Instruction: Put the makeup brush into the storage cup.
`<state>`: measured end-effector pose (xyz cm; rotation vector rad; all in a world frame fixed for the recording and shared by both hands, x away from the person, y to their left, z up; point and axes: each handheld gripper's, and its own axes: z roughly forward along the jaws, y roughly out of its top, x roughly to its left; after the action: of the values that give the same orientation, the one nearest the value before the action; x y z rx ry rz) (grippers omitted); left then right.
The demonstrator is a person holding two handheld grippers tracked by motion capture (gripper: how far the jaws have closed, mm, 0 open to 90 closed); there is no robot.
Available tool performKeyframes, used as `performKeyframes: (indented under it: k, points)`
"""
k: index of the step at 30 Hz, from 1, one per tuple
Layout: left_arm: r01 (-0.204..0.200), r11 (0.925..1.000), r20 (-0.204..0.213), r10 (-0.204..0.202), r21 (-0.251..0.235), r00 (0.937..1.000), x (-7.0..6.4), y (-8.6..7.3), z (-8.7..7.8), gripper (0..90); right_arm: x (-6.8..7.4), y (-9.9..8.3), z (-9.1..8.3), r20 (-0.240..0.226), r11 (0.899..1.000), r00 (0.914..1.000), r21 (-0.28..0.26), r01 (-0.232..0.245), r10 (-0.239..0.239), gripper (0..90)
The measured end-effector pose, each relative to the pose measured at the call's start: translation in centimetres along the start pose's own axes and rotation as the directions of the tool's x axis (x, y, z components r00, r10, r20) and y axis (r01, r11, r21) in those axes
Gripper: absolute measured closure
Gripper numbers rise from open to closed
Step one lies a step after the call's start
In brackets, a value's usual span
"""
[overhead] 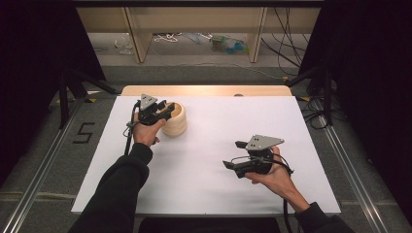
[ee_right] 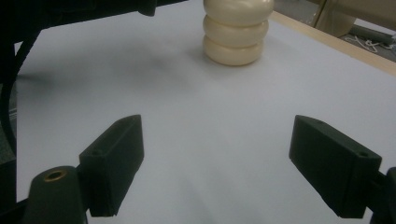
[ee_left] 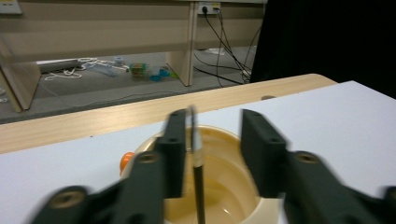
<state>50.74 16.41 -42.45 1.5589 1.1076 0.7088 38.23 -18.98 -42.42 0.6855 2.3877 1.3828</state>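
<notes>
Left gripper (overhead: 165,110) poised over the mouth of a cream ribbed holder (overhead: 176,119) standing at the far left of the white table (overhead: 209,145); its jaws are parted, a thin black pen (ee_left: 198,177) leaning upright beside the left jaw, contact uncertain. Right gripper (overhead: 232,155), jaws wide apart and empty, hovers above bare table well apart from the holder.

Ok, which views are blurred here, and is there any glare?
Left gripper view: the left tool and the thin stick over the cream pot are smeared. Right gripper view: soft, shadow at upper left. High view: sharp, no glare on the white table.
</notes>
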Motion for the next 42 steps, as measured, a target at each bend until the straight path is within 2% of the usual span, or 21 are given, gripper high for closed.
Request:
performKeyframes:
  k: [4,6,17,23,26,27,30,32,42]
  points:
    - [-0.022,0.9997,-0.073,0.021,-0.011,0.9971,0.0,0.3,-0.5,30.0,0.0,0.0,0.0,-0.006,1.0,1.0,0.003,-0.003,0.003,19.0]
    - [-0.024,0.9996,-0.09,0.023,-0.013,0.9957,0.1,0.5,-0.6,26.2,0.0,0.0,0.1,-0.008,1.0,1.0,0.003,-0.003,0.003,19.1]
    - [-0.037,0.9982,-0.122,0.031,-0.047,0.992,0.4,1.8,-2.6,22.3,0.1,0.0,0.1,-0.01,1.0,1.0,0.005,0.0,0.0,19.1]
    - [-0.037,0.9976,-0.098,0.031,-0.058,0.9947,0.0,2.3,-3.6,21.2,0.1,0.1,0.1,-0.012,1.0,0.9999,0.002,0.0,0.0,19.1]
    - [-0.022,0.9979,-0.083,0.017,-0.06,0.9964,-0.4,2.4,-3.9,21.1,0.1,0.1,0.1,-0.004,1.0,1.0,-0.007,-0.001,0.001,19.0]
    - [-0.035,0.9976,-0.077,0.03,-0.06,0.9966,-0.4,2.5,-4.0,21.0,0.1,0.1,0.1,-0.002,1.0,1.0,-0.008,0.0,0.0,19.0]
    - [-0.012,0.9975,-0.057,0.008,-0.07,0.9984,-0.9,2.6,-4.5,20.7,0.1,0.2,0.0,-0.005,1.0,1.0,-0.006,0.0,0.0,19.0]
    - [-0.02,0.997,-0.05,0.017,-0.075,0.9986,-1.1,2.7,-4.7,20.5,0.1,0.2,0.0,-0.003,1.0,1.0,-0.01,-0.001,0.001,19.0]
    - [-0.003,0.9961,-0.006,0.002,-0.088,1.0,-2.4,2.7,-6.3,17.6,0.1,0.2,0.0,0.008,1.0,1.0,-0.022,0.001,-0.001,19.0]
